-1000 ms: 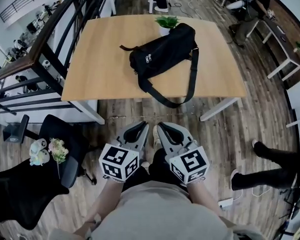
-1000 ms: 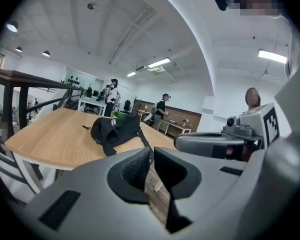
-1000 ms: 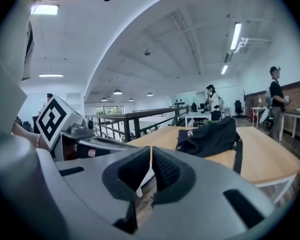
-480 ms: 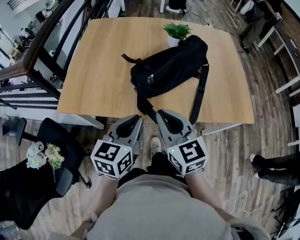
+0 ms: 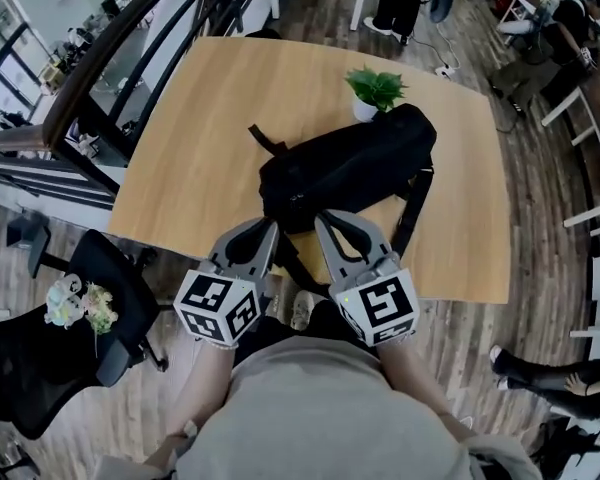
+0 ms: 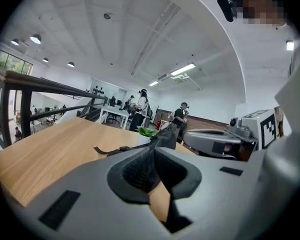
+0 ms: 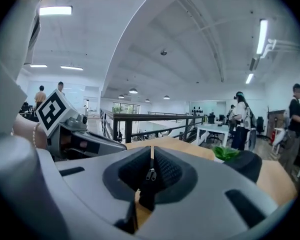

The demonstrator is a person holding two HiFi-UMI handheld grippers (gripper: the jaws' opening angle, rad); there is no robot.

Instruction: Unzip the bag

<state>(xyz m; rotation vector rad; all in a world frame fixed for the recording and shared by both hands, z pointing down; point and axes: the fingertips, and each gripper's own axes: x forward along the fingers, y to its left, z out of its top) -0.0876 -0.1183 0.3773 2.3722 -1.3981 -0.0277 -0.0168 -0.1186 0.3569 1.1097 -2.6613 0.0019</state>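
Chair [image 5: 40, 368]: black, on the floor at the far left, with a small bunch of flowers [image 5: 75, 303] lying on it.
Railing [image 5: 110, 58]: dark bars running along the table's left side.
Table [image 5: 200, 118]: light wood, bare on its left half.
Left gripper [image 5: 263, 226]: jaws pressed together with nothing between them. The tip is over the table's near edge, just short of the bag. Its own view [image 6: 152, 151] shows the same closed line.
Bag [image 5: 350, 168]: black, lying lengthwise across the table, right of the middle. A short handle [image 5: 263, 138] sticks out at its left end.
Zip pulls [image 7: 150, 174]: two metal tabs side by side on the dark bag, seen through the hollow behind the right gripper's tips.
Right gripper [image 5: 325, 218]: jaws pressed together and pinching nothing, with the tip at the bag's near side, just beside the left gripper.
Plant [image 5: 375, 90]: small and green in a white pot, right behind the bag.
Strap [image 5: 412, 208]: runs from the bag's right end towards the near edge.
People: some stand beyond the far side of the table, and one sits at the upper right.
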